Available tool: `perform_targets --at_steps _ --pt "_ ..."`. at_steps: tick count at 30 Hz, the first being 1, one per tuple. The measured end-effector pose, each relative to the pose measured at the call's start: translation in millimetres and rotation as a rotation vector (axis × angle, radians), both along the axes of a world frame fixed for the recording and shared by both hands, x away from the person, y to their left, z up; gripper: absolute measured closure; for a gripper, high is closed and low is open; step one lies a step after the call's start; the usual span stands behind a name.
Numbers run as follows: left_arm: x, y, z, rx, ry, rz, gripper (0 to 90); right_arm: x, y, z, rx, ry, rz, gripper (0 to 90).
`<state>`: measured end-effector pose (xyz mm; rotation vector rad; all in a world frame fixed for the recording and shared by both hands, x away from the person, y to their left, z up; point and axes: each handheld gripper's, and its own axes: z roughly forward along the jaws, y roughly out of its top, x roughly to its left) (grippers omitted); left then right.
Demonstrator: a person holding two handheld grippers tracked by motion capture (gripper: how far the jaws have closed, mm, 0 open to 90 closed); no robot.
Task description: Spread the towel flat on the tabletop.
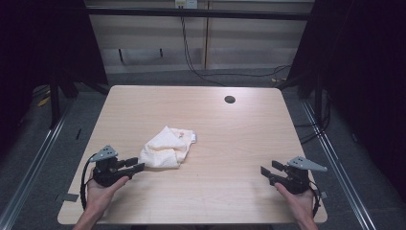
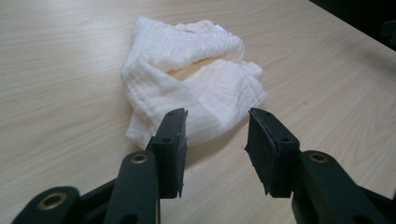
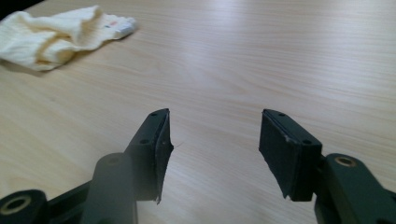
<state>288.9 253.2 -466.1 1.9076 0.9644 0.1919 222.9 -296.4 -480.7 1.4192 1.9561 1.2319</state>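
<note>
Crumpled cream-white waffle-weave cloth [image 1: 167, 148] lying left of centre on light wooden surface [image 1: 230, 143], toward near edge. Left tongs [image 1: 139, 164] released, jaws gaping just beside cloth. Right tongs [image 1: 266, 169] released, hovering near right edge, well apart.

Wooden table [image 1: 230, 143], dark hole [image 1: 230, 99], perhaps grommet

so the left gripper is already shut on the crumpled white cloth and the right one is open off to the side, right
Not quite. The left gripper is open, not shut on the crumpled white cloth: the left gripper view shows its jaws apart, just short of the cloth's near edge. The right gripper is indeed open, off to the side.
</note>
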Motion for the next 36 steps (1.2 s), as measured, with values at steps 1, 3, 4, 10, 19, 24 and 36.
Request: perform_targets --at_steps 1,3,4,10,19,24,36 --pt "-0.2 -0.7 0.1 -0.007 0.006 -0.011 62.1 0.3 -1.3 -0.1 0.004 0.002 0.0 43.4" --pt "0.5 -2.0 2.3 -0.009 0.013 -0.032 63.8 0.3 -2.4 0.0 0.013 0.004 -0.003 43.4" --pt "1.4 -2.8 3.8 -0.009 0.008 -0.042 65.2 0.1 -3.3 -0.1 0.009 0.003 -0.011 43.2" --pt "17.5 -9.3 18.1 -0.03 0.008 -0.05 68.6 0.6 -1.9 -2.7 0.029 0.033 0.016 40.6" --pt "51.6 -27.2 16.6 0.041 0.004 -0.075 69.0 0.3 6.3 -2.2 -0.017 0.039 0.036 39.4" --pt "62.4 -39.1 10.7 0.049 0.031 -0.112 69.2 0.6 8.0 -2.8 -0.019 0.044 0.044 38.8" --pt "69.4 -57.5 -23.2 0.122 0.083 -0.13 49.7 -0.2 7.4 -2.3 -0.019 0.045 0.049 38.4"
